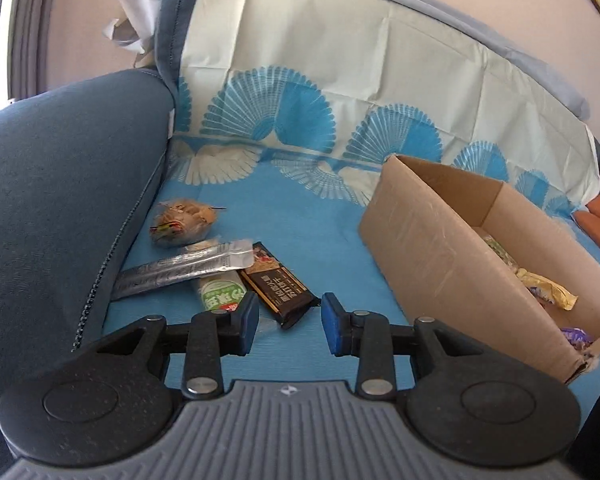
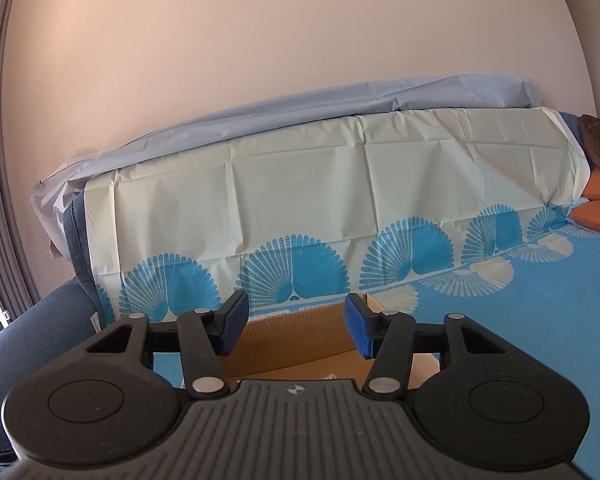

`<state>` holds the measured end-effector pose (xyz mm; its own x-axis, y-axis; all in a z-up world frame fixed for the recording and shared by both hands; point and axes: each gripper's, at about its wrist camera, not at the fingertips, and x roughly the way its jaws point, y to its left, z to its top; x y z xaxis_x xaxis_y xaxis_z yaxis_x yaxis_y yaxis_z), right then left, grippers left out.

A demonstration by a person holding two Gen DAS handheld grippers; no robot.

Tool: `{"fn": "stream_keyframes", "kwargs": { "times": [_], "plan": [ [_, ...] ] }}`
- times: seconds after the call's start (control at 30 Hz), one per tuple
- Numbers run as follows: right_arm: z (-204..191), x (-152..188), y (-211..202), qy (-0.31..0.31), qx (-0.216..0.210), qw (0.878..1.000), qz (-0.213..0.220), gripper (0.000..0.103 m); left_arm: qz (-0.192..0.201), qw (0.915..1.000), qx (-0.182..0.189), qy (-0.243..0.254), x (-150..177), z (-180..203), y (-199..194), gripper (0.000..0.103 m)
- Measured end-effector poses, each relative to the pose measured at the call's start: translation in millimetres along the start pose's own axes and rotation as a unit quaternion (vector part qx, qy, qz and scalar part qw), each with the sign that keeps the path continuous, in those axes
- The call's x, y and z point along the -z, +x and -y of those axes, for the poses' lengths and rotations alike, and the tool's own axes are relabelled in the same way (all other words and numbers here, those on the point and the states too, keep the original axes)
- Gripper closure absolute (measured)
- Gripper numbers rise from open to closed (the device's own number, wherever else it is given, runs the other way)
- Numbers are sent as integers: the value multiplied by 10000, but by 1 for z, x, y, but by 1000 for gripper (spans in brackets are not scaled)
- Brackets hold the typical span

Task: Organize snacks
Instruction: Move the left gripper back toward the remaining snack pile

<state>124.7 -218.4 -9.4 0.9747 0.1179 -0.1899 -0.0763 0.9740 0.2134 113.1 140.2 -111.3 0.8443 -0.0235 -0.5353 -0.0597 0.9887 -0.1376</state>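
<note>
Snacks are partly sorted, I judge: a dark bar [image 1: 278, 284] at 12 o'clock just ahead of the released, empty left tool [image 1: 289, 322], with three more loose at 11, several already in the box [image 1: 428, 248] at 2. Right tool [image 2: 294, 326] gapes empty above the box [image 2: 296, 344]. Sofa arm [image 1: 60, 184] crowds 9; open cover [image 1: 300, 216] beyond.

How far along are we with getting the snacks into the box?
Partly done. The cardboard box already holds a few snacks, including a yellow wrapper. Nothing is in hand: the left gripper and right gripper are both open and empty. Left on the blue cover: a bagged bun, a silver packet, a green-labelled snack and a dark bar.
</note>
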Motion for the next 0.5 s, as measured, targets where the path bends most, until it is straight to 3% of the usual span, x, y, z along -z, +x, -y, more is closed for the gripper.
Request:
{"fn": "stream_keyframes", "kwargs": {
  "times": [0.1,0.23,0.37,0.43,0.5],
  "plan": [
    [-9,0,2,-209,13,9998,-43,54,-121,9999,-112,-13,1,0,8,65],
    [-18,2,5,-379,-17,9992,-125,54,-220,9977,-183,-615,-4,-12,23,64],
    [-21,3,5,-421,-36,9990,-123,54,-303,9926,-281,-1144,-6,-27,38,49],
    [-21,3,4,-416,-28,9991,-109,54,-350,9902,-368,-1299,-5,-31,47,49],
    [-21,3,4,-394,-44,9992,-110,54,-391,9889,-481,-1347,-5,-32,55,42]
  ]
}}
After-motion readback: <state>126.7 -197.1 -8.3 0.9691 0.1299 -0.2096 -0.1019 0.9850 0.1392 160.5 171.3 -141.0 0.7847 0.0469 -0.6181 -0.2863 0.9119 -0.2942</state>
